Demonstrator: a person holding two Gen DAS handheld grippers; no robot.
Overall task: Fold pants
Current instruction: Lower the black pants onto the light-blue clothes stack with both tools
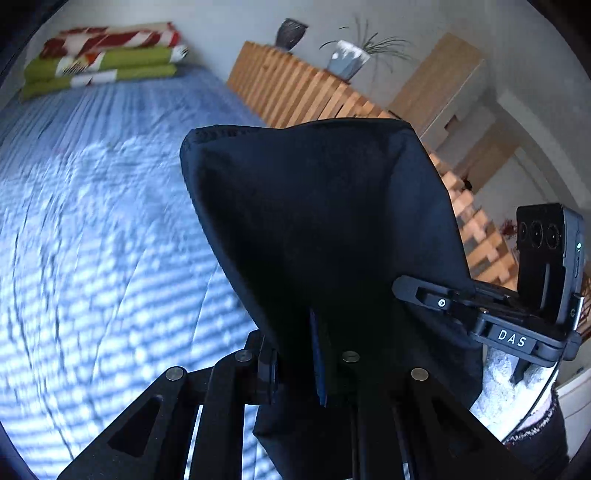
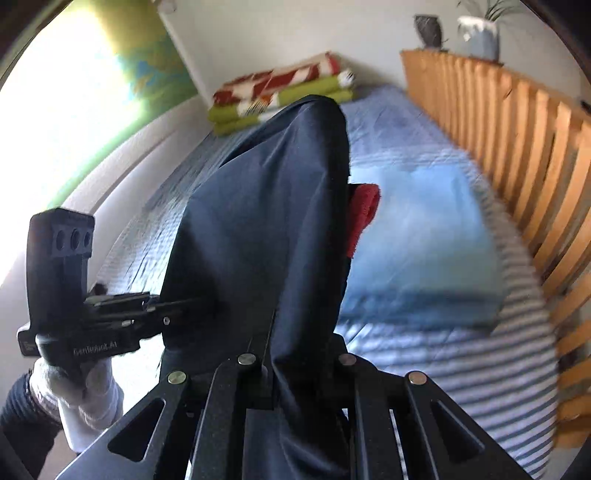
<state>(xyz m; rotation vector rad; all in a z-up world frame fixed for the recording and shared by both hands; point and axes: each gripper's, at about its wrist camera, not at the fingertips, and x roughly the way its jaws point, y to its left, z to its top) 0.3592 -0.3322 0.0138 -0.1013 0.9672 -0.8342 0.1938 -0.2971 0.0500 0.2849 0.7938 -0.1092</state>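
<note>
Dark navy pants hang lifted above the bed and fill the middle of both views. In the left wrist view the cloth drapes over my left gripper, which is shut on it; the fingertips are hidden under the fabric. My right gripper reaches in from the right, held by a gloved hand, and pinches the cloth's edge. In the right wrist view the pants cover my right gripper, shut on them. The left gripper clamps the left edge there.
Below lies a bed with a blue striped cover. Folded green and red-white blankets sit at its far end. A wooden slatted rail runs along one side, carrying a vase and a plant pot. A light blue folded cloth and a red item lie on the bed.
</note>
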